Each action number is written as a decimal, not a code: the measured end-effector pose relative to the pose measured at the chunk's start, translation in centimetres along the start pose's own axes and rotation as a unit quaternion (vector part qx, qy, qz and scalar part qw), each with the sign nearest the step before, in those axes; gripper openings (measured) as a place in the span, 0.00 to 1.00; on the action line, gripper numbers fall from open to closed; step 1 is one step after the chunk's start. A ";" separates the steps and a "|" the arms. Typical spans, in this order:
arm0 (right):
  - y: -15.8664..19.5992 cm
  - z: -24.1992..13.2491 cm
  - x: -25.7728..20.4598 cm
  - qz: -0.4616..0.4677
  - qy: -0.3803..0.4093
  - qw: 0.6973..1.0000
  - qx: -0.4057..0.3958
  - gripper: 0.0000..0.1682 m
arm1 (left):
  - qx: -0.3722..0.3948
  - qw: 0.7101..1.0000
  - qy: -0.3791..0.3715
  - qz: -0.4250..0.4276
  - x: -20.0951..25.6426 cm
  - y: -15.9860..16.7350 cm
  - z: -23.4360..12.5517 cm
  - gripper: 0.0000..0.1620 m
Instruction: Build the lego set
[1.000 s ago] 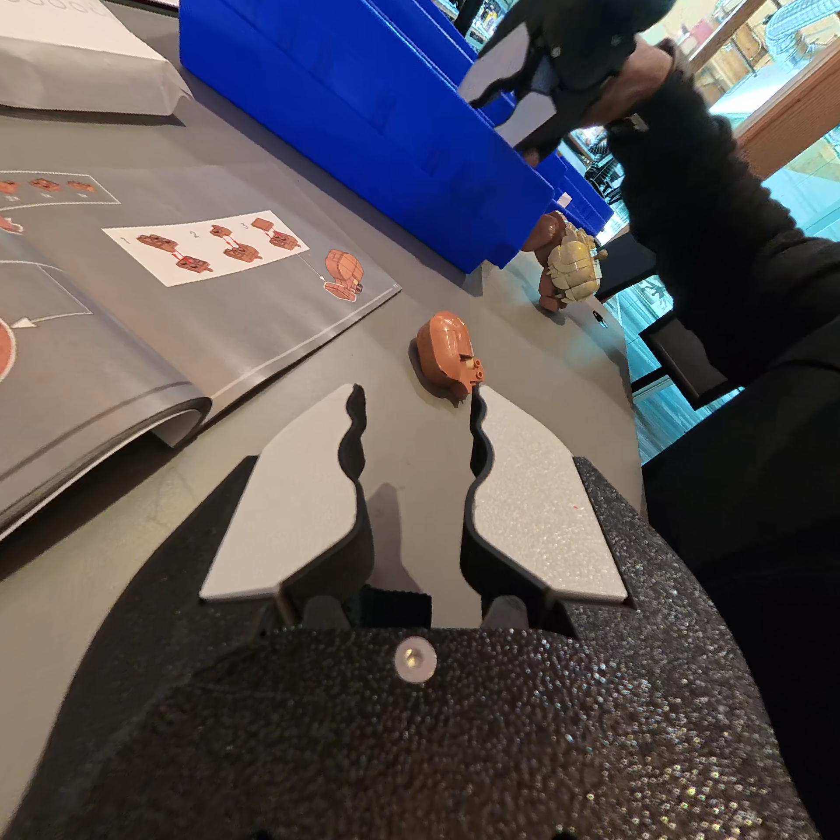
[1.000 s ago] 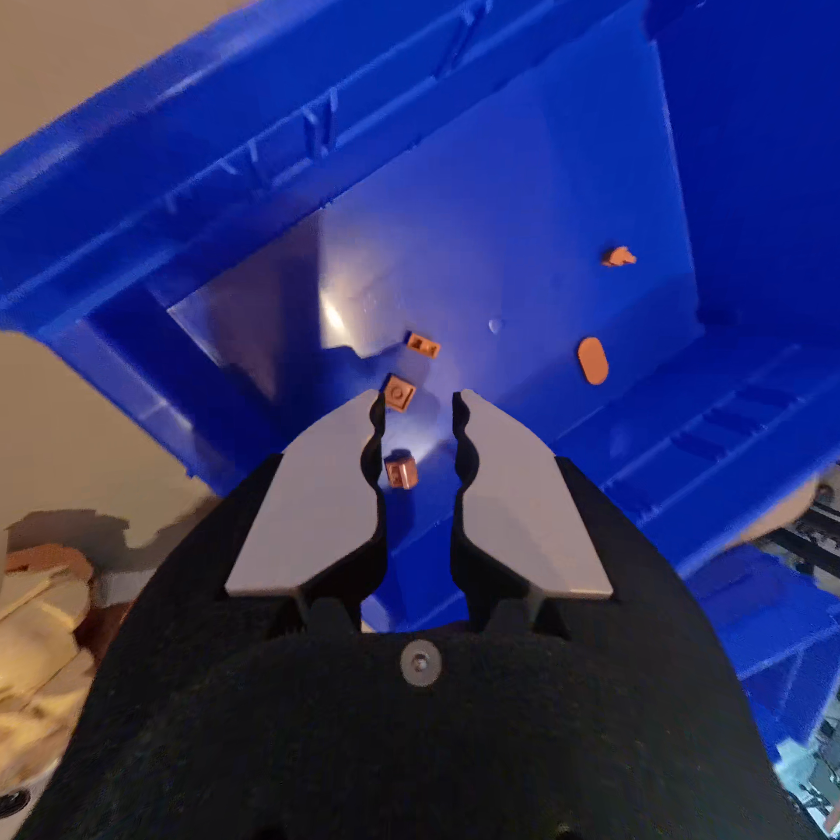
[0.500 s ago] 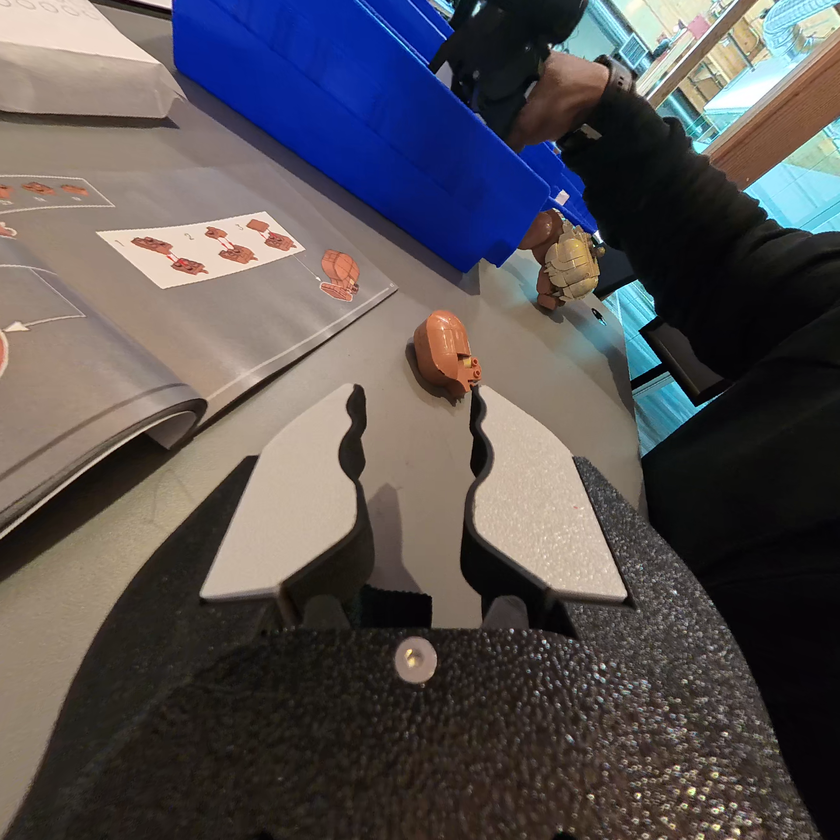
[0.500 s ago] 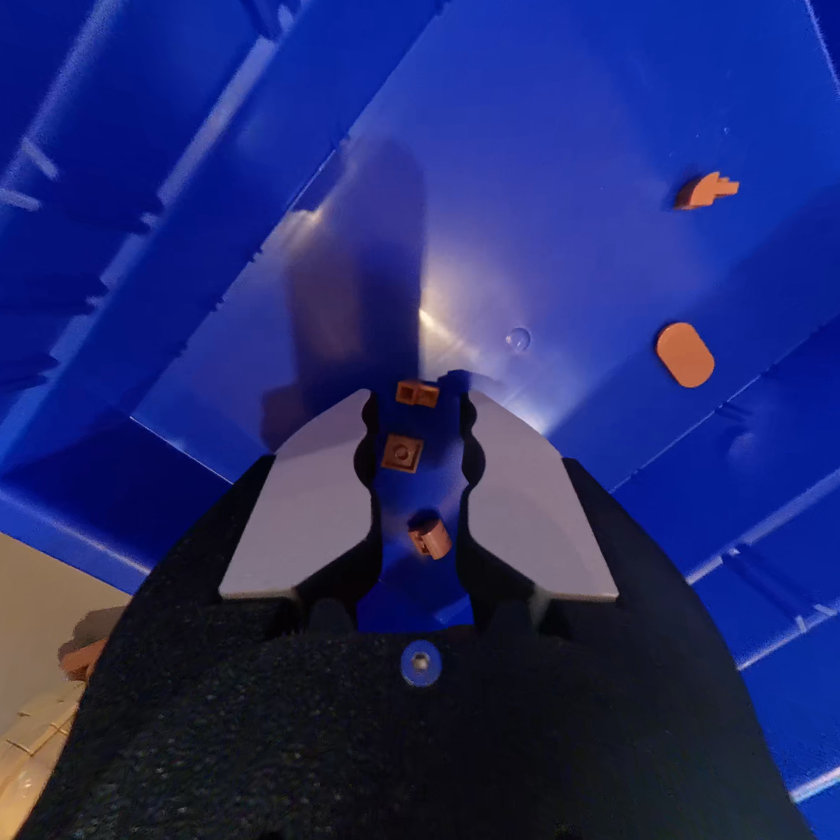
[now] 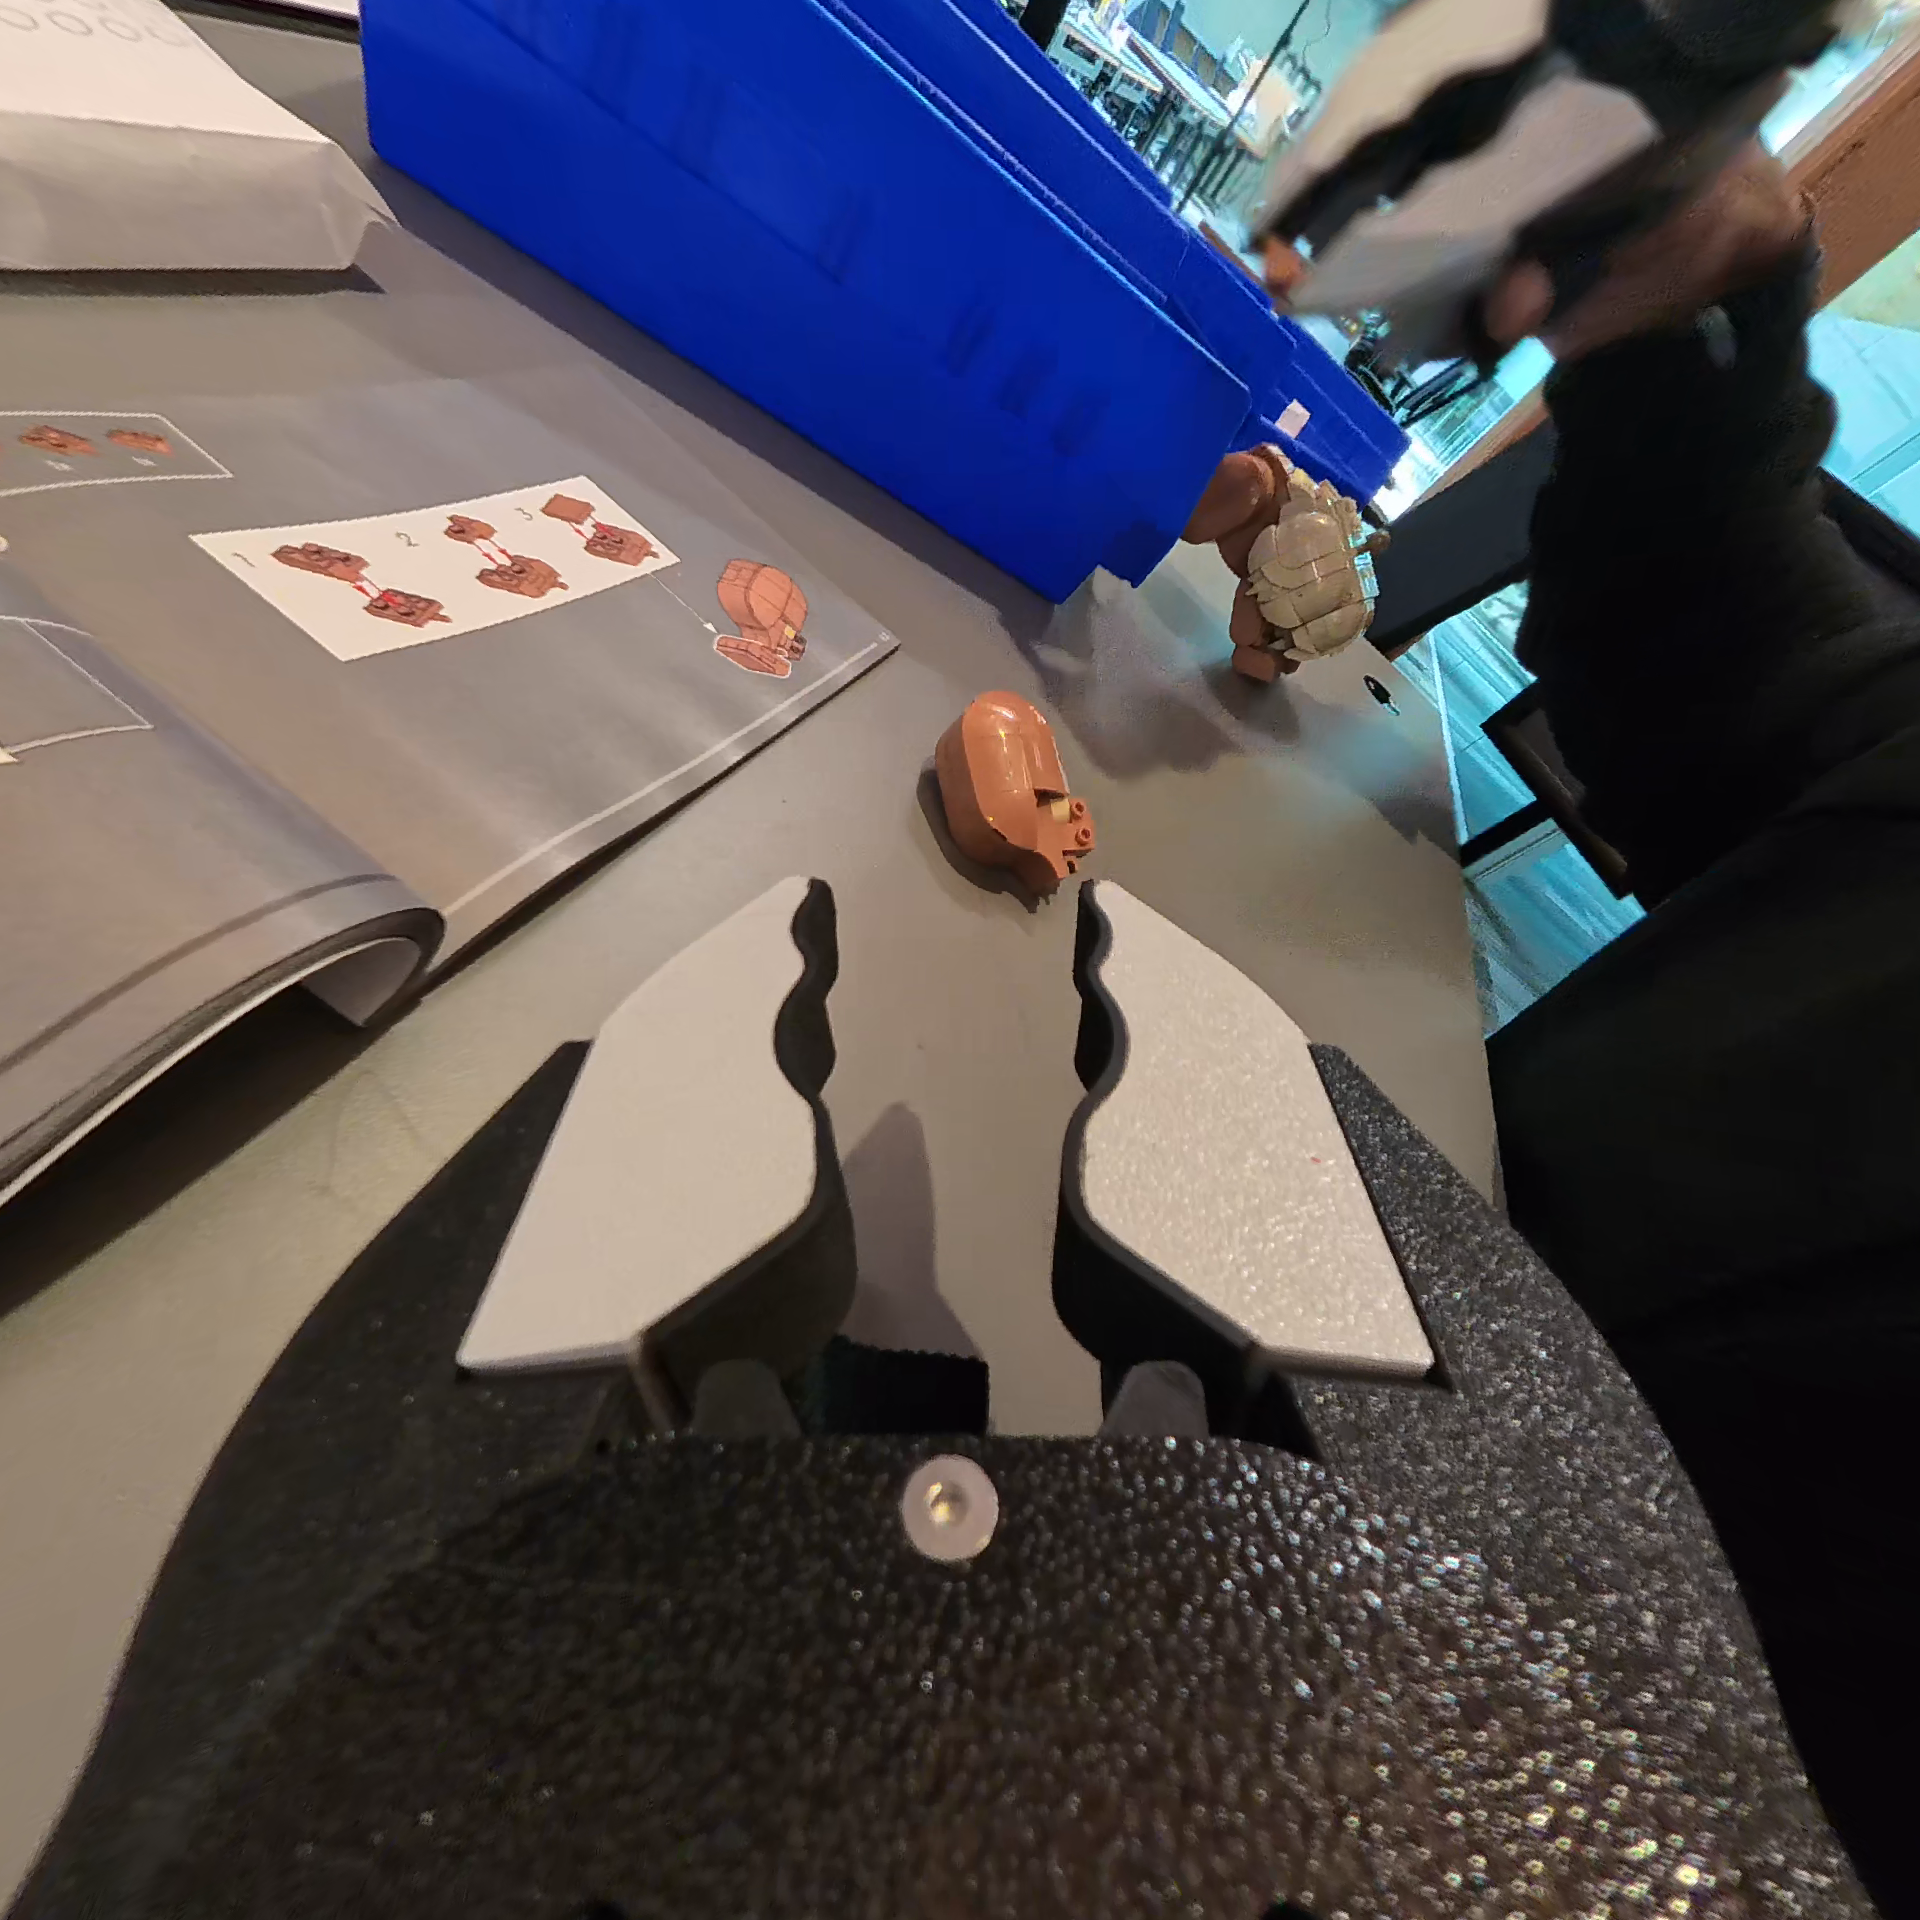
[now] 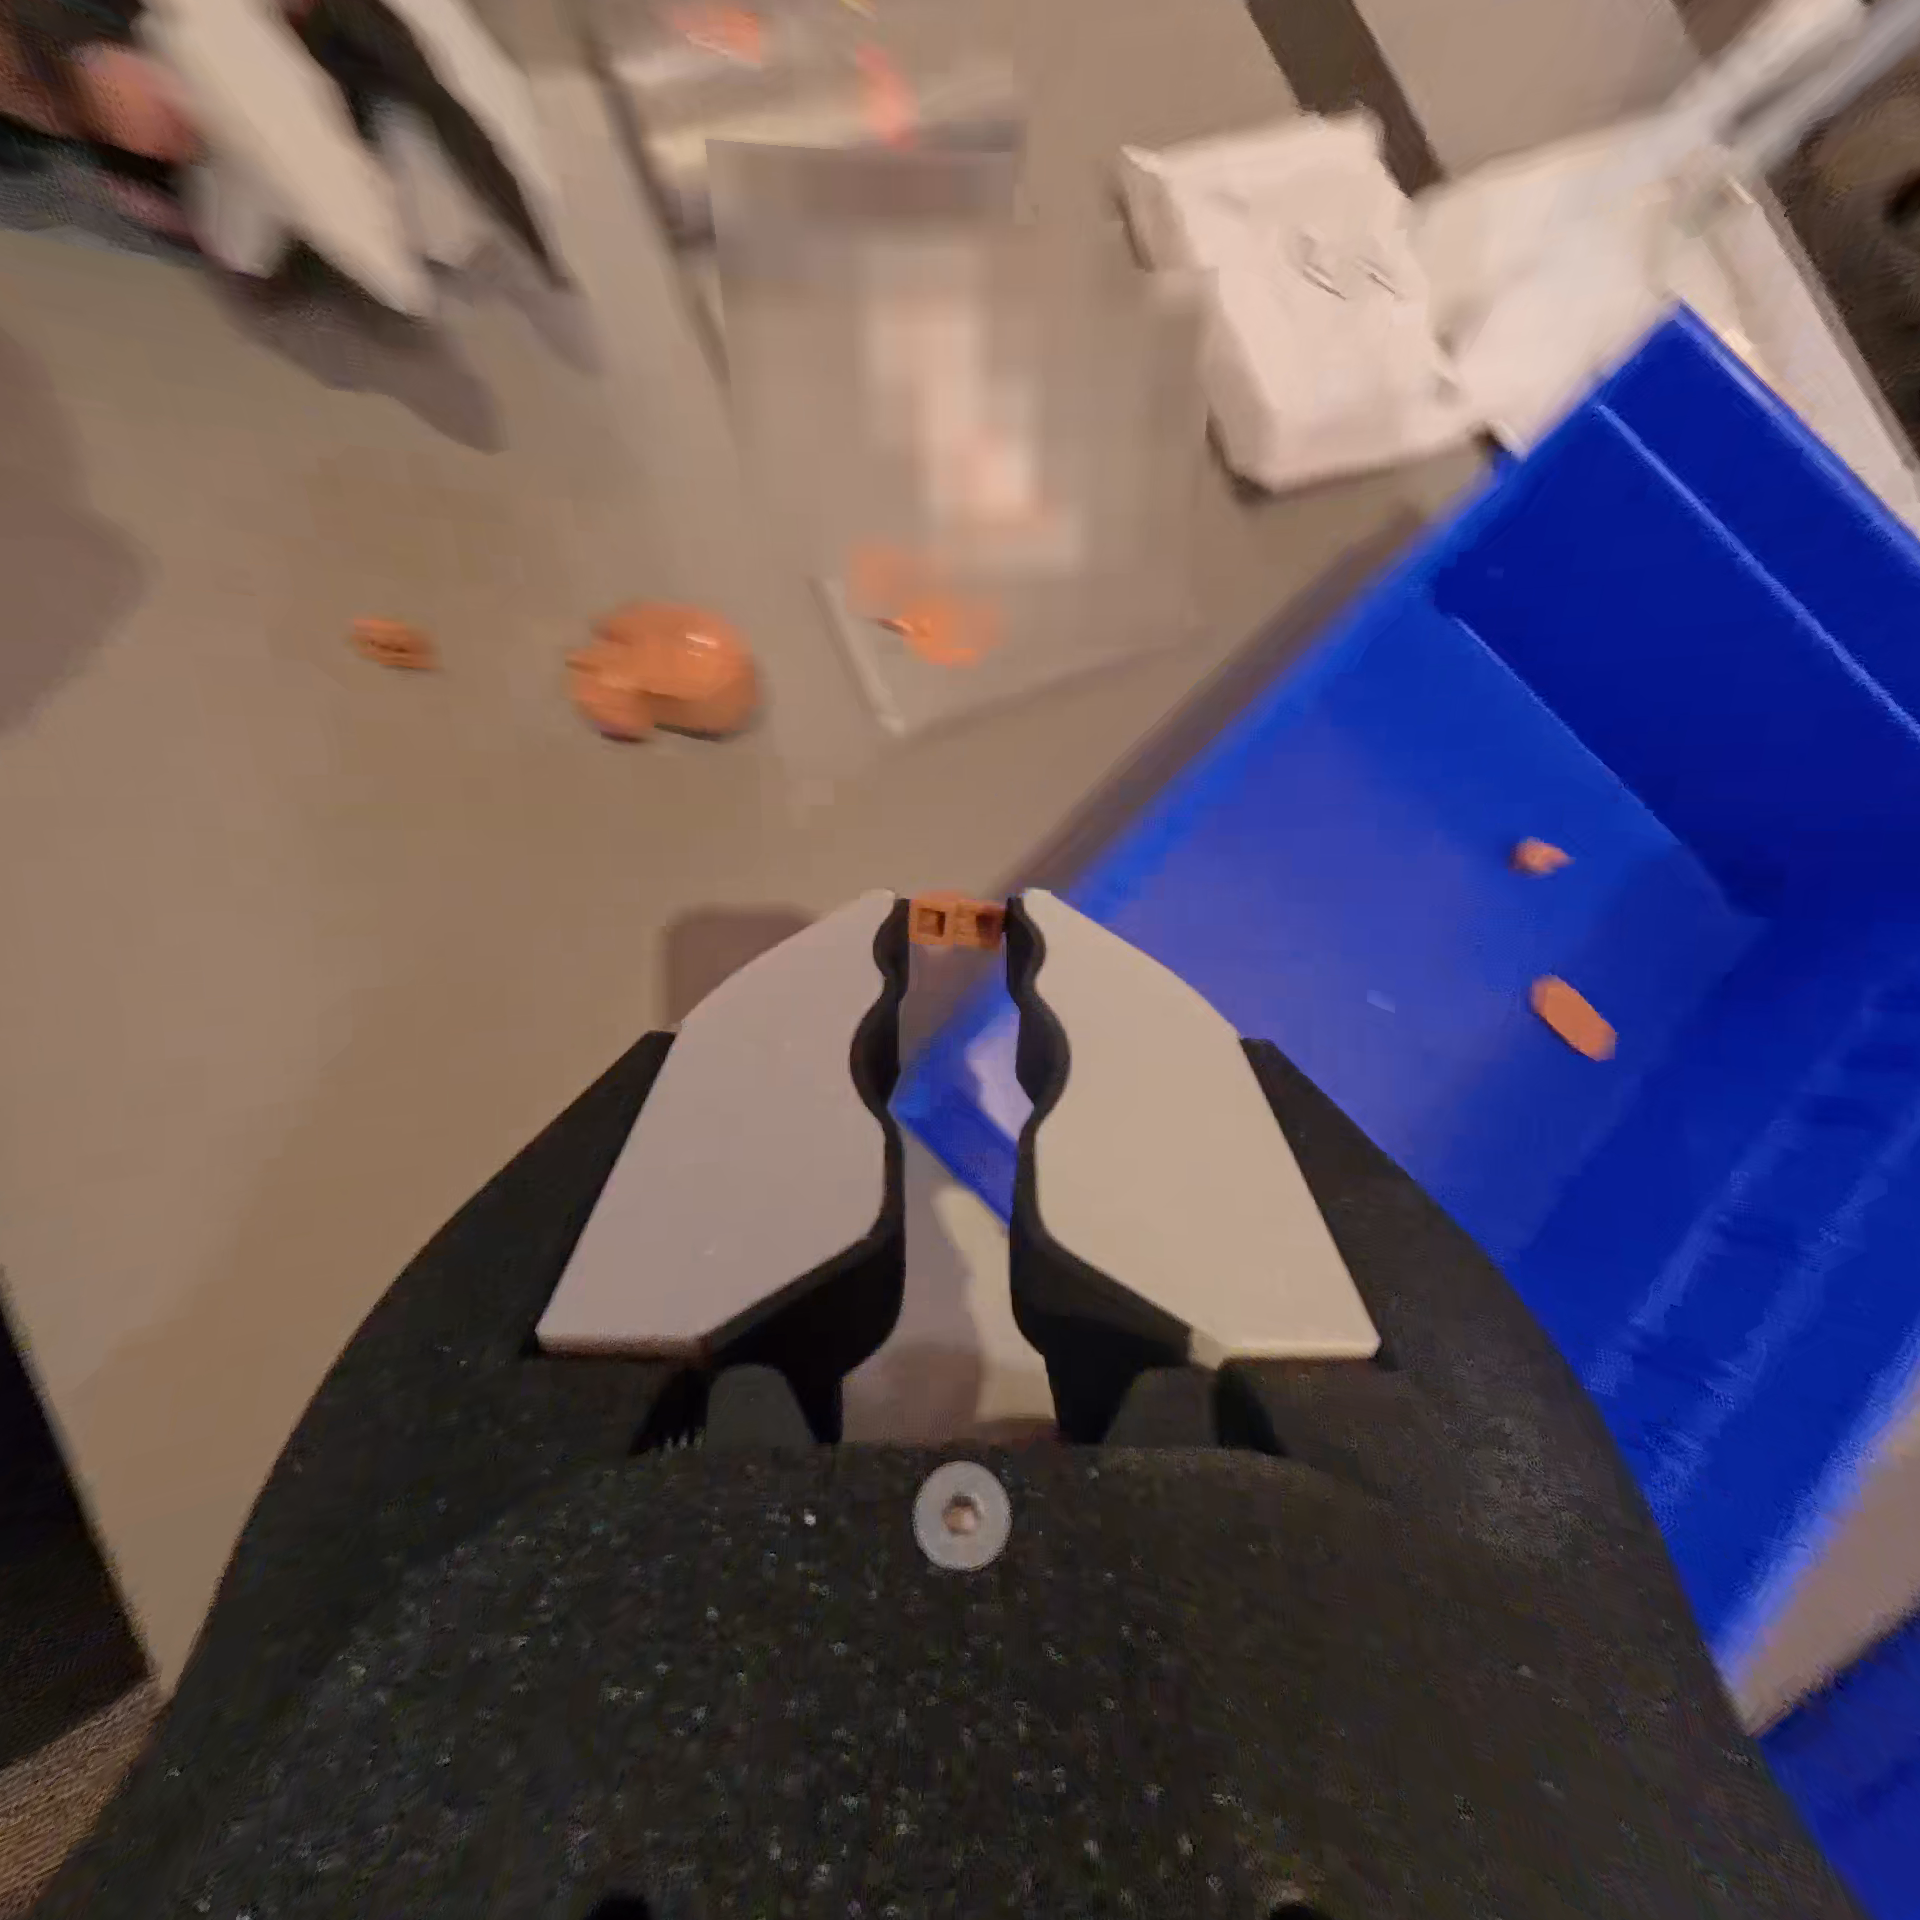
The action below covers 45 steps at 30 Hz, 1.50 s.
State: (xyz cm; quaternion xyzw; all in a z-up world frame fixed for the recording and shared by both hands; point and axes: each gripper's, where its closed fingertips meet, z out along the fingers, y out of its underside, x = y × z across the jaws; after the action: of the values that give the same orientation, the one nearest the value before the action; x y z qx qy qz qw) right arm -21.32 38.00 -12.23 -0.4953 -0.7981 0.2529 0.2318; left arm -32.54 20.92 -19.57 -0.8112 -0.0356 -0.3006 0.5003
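grey table (image 5: 1195, 935), blue bin (image 6: 1455, 987); right claw (image 6: 957, 925) pinches orange brick (image 6: 956, 923), left claw (image 5: 945, 904) spread, empty.

Right gripper out of the bin
The right gripper (image 6: 957, 906) now pinches a small orange lego brick (image 6: 956, 923), raised clear of the blue plastic bin (image 6: 1455, 810) at 3 o'clock.

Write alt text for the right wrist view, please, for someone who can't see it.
The right gripper pinches a small orange brick at its fingertips above a grey table. A blue bin holding two orange pieces sits to the right; a rounded brown lego assembly lies blurred beyond.
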 end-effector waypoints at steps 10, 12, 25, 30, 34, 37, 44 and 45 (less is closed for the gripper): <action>3.8 10.7 -12.9 -0.055 -0.061 0.994 -0.070 0.18 | -0.001 1.000 -0.009 0.011 0.0 0.1 0.1 0.27; 3.5 10.1 -11.9 -0.067 -0.051 0.994 -0.074 0.24 | 0.002 1.000 -0.008 0.006 0.0 0.0 0.0 0.27; 2.4 7.8 15.8 0.015 0.087 0.992 -0.096 0.18 | 0.003 1.000 -0.003 -0.003 -0.1 0.0 0.0 0.27; 4.6 11.9 19.9 0.077 0.075 0.987 -0.118 0.18 | 0.014 1.000 0.006 -0.026 -0.4 -0.4 -0.3 0.27; 5.4 13.1 20.8 0.081 0.081 0.983 -0.141 0.19 | 0.013 1.000 0.010 -0.025 -0.3 -0.4 -0.2 0.27; 5.8 13.5 21.9 0.089 0.094 0.980 -0.153 0.19 | 0.010 1.000 0.010 -0.019 -0.2 -0.3 -0.2 0.27; 6.1 14.6 21.8 0.114 0.059 0.978 -0.164 0.09 | 0.011 1.000 0.008 -0.015 -0.1 -0.3 -0.2 0.27; 6.2 14.5 21.6 0.117 0.054 0.978 -0.167 0.09 | 0.011 1.000 0.007 -0.014 -0.1 -0.3 -0.2 0.27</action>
State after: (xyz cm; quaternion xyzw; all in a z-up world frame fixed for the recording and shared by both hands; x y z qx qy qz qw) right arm -34.84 57.41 -24.65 -0.6297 -0.7520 0.1146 0.1579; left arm -32.81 20.90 -19.34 -0.8030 -0.0468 -0.3133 0.5048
